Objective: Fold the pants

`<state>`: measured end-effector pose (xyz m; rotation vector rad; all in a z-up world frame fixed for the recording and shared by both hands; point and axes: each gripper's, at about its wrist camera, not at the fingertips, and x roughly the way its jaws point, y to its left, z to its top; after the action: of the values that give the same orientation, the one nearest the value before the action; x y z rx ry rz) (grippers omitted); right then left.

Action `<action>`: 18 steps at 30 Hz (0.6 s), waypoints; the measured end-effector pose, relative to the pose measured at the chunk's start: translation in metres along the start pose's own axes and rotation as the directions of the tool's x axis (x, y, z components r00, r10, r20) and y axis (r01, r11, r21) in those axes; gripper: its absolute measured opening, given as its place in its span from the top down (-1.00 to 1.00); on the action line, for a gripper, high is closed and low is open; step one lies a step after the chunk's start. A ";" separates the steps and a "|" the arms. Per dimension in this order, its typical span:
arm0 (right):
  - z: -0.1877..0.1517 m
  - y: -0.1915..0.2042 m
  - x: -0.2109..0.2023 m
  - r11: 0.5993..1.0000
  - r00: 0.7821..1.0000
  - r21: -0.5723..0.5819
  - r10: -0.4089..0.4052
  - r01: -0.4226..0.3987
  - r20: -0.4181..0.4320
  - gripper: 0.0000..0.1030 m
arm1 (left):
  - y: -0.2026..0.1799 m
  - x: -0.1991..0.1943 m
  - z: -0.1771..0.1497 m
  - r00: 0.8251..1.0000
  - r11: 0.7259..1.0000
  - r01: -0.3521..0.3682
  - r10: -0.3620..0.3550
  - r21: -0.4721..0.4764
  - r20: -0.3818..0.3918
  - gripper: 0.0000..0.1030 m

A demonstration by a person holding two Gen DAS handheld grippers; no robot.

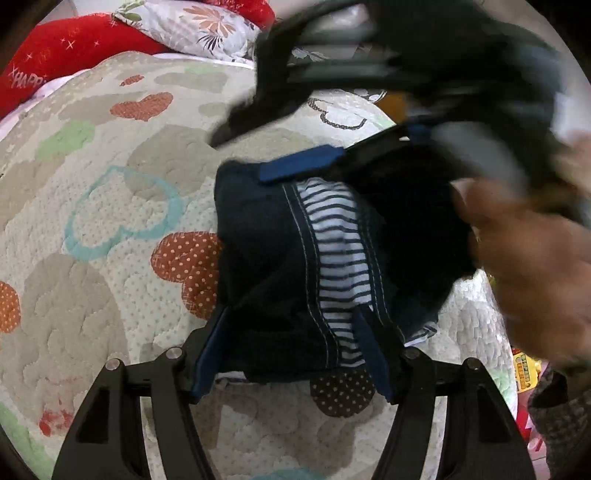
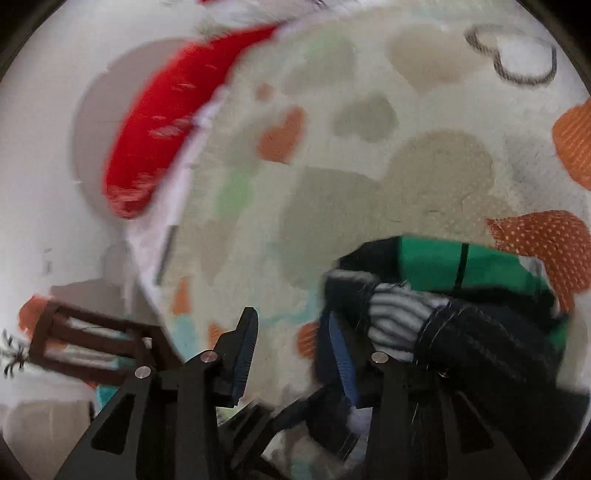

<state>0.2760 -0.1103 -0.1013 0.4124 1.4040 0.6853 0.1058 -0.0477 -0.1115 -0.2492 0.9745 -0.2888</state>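
The dark navy pants [image 1: 269, 254] with a blue-and-white striped lining lie bunched on the heart-patterned quilt [image 1: 110, 206]. My left gripper [image 1: 291, 354] is open, its blue-padded fingers [image 1: 208, 354] standing on either side of the near edge of the pants. My right gripper [image 1: 295, 147] shows blurred at the top right of the left wrist view, one blue pad at the far edge of the pants. In the right wrist view the right gripper [image 2: 291, 354] is open, with the pants [image 2: 480, 332] and a green patch beside its right finger [image 2: 343, 354].
A red pillow [image 1: 70, 48] and a floral pillow [image 1: 199, 29] lie at the far edge of the bed. A bare hand [image 1: 535, 251] holds the right gripper. A brown wooden frame [image 2: 88, 343] stands beyond the bed edge at left.
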 end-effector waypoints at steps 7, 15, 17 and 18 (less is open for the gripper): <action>0.001 -0.015 -0.034 0.954 0.908 0.064 -0.298 0.292 0.295 0.09 | 0.002 -0.002 -0.001 1.000 0.999 0.026 -0.026 0.018 -0.010 -0.34; -0.087 0.001 -0.092 0.962 0.866 -0.021 -0.236 0.273 0.442 0.09 | 0.018 -0.048 -0.003 0.999 0.996 0.041 -0.041 -0.073 0.001 -0.34; -0.103 -0.013 -0.086 0.957 0.855 -0.001 -0.258 0.290 0.450 0.08 | 0.020 -0.056 -0.005 1.000 0.996 0.023 -0.023 -0.086 0.005 -0.34; -0.106 -0.023 -0.080 0.958 0.859 0.012 -0.262 0.286 0.440 0.07 | 0.019 -0.061 -0.007 1.000 0.996 0.013 -0.013 -0.092 0.005 -0.34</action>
<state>0.1742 -0.1935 -0.0703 0.2921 0.9845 0.3628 0.0704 -0.0088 -0.0746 -0.3403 0.9832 -0.2556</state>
